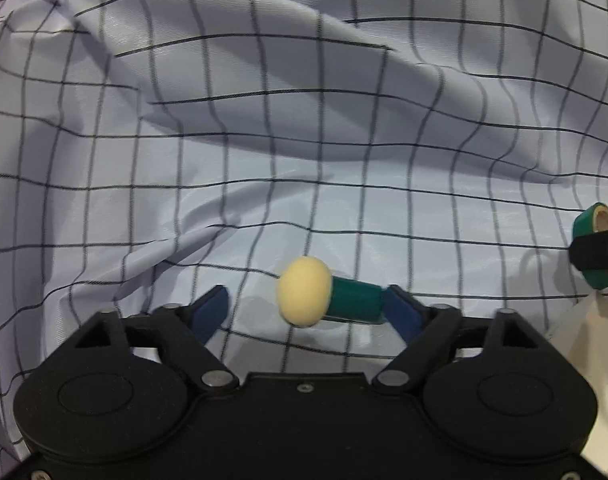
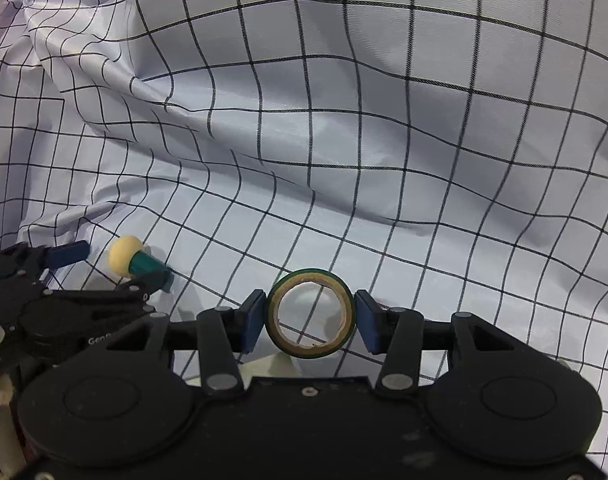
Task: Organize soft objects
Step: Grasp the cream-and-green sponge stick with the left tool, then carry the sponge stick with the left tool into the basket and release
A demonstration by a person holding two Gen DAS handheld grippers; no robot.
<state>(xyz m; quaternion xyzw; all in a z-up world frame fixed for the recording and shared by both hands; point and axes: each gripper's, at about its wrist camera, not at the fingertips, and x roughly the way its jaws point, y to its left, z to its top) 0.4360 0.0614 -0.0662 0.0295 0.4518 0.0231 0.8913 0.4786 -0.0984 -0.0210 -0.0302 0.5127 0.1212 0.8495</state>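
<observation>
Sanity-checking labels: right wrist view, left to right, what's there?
left gripper → mushroom-shaped toy between its open jaws → green tape roll clamped in the right gripper, all over checked cloth.

Rumpled checked cloth (image 1: 263, 120) (white, dark grid) under everything

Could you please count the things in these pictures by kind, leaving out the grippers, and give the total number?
Mushroom toy with a cream cap and green stem: 1
Roll of green tape: 1
Checked cloth under both: 1
Total: 3
</observation>
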